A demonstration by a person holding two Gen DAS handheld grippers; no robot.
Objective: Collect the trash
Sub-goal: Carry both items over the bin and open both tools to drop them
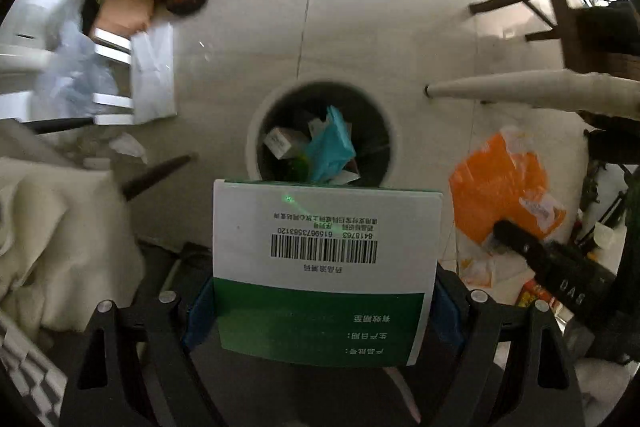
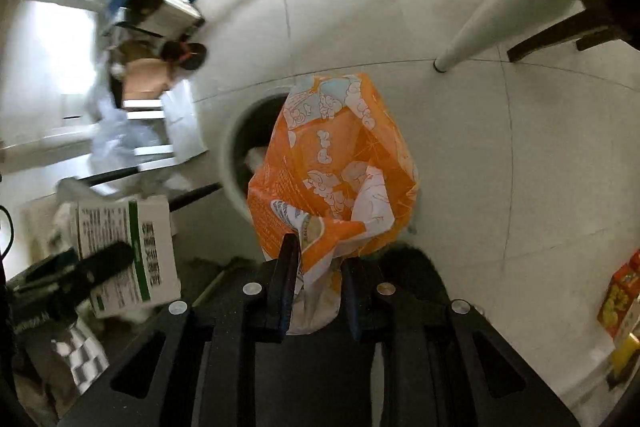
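Two views, both angled steeply down at a pale tiled floor [image 1: 400,27]. Round white bin [image 1: 256,147] stands on it, dark inside. Only the left view shows the contents: a teal packet [image 1: 330,147] and a small carton [image 1: 280,143]; in the right view the orange bag [image 2: 336,163] covers most of the opening. Left tool [image 1: 320,301] has its jaws spread wide and clamped on the sides of a white-and-green box [image 1: 326,247], barcode face up, held just short of the bin rim. Right tool [image 2: 316,287] is closed tight, pinching the crumpled bag, which hangs over the bin. White table legs [image 1: 520,89] stand to the right, well apart from the bin. Cream fabric [image 1: 60,227] lies left. A red-yellow packet [image 2: 618,299] shows only in the right view, on the floor at far right.
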